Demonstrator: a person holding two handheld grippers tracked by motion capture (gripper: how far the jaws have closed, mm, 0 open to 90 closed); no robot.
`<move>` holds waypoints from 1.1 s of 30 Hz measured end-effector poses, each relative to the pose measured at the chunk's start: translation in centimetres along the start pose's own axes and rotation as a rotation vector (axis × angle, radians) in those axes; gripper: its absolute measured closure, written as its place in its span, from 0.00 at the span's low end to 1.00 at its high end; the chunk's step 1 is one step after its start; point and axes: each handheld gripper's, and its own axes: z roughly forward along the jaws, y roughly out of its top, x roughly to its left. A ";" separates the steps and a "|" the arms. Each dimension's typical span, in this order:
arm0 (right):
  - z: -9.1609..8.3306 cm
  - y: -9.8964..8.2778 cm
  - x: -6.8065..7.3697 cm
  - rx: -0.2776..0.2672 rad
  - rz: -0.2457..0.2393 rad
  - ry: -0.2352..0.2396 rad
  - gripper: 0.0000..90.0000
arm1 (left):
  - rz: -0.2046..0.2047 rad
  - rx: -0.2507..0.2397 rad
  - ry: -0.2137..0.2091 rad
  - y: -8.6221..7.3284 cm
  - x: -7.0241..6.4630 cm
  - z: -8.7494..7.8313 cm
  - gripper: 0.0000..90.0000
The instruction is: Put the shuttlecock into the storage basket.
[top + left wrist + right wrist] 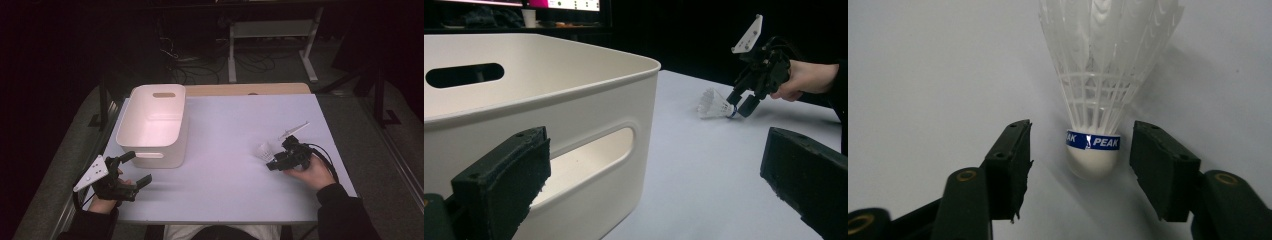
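Right gripper lined up on the shuttlecock, grip not yet made.

The right gripper (1080,162) has its jaws half wide, one on each side of the shuttlecock's (1094,150) white cork, with a gap on both sides, so nothing is held; closing, lifting and probably dropping it into the white bin (152,125) remain, I judge. The left gripper (132,170) rests wide open and empty just beside the bin's near wall. The feather tips are cut off in the right gripper view, and the room beyond the table (230,165) is too dark to read.
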 end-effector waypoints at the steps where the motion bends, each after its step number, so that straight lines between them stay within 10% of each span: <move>1: 0.0 0.0 0.0 0.000 0.000 0.000 0.46 | 0.000 0.000 0.000 0.0 0.0 0.0 0.00; 33: -0.1 -0.1 -0.3 0.008 0.023 -0.017 0.71 | -0.001 0.000 0.001 0.0 0.0 0.0 0.00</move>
